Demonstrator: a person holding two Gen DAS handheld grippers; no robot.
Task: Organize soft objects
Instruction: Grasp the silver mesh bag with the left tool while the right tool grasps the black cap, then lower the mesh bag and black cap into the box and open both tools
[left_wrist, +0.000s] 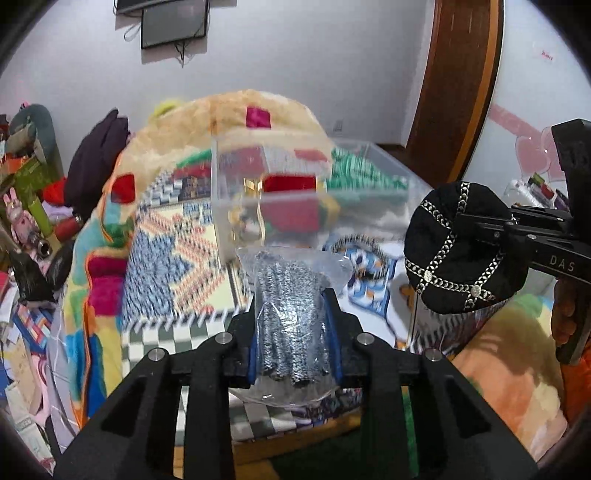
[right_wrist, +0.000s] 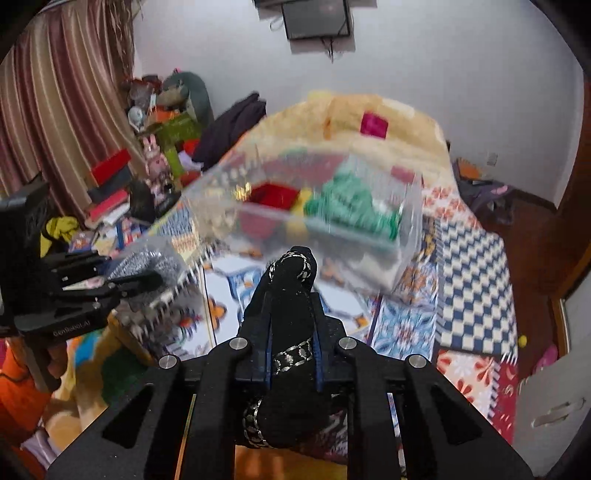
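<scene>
My left gripper (left_wrist: 293, 299) is shut on a clear plastic bag of grey-blue knit fabric (left_wrist: 291, 306), held above the bed. It also shows at the left of the right wrist view (right_wrist: 147, 269). My right gripper (right_wrist: 291, 295) is shut on a black cap with silver chain trim (right_wrist: 291, 317); the cap shows at the right of the left wrist view (left_wrist: 461, 247). Ahead of both stands a clear plastic box (left_wrist: 384, 162) (right_wrist: 410, 221) on the bed, holding red, yellow and green soft items (right_wrist: 351, 203).
The bed carries a patterned quilt (left_wrist: 173, 251) and a beige plush blanket (left_wrist: 229, 110). Clutter of books, boxes and toys (right_wrist: 147, 166) lines the left side by the curtain. A wooden door frame (left_wrist: 454, 85) and a white drawer unit (right_wrist: 550, 410) stand at the right.
</scene>
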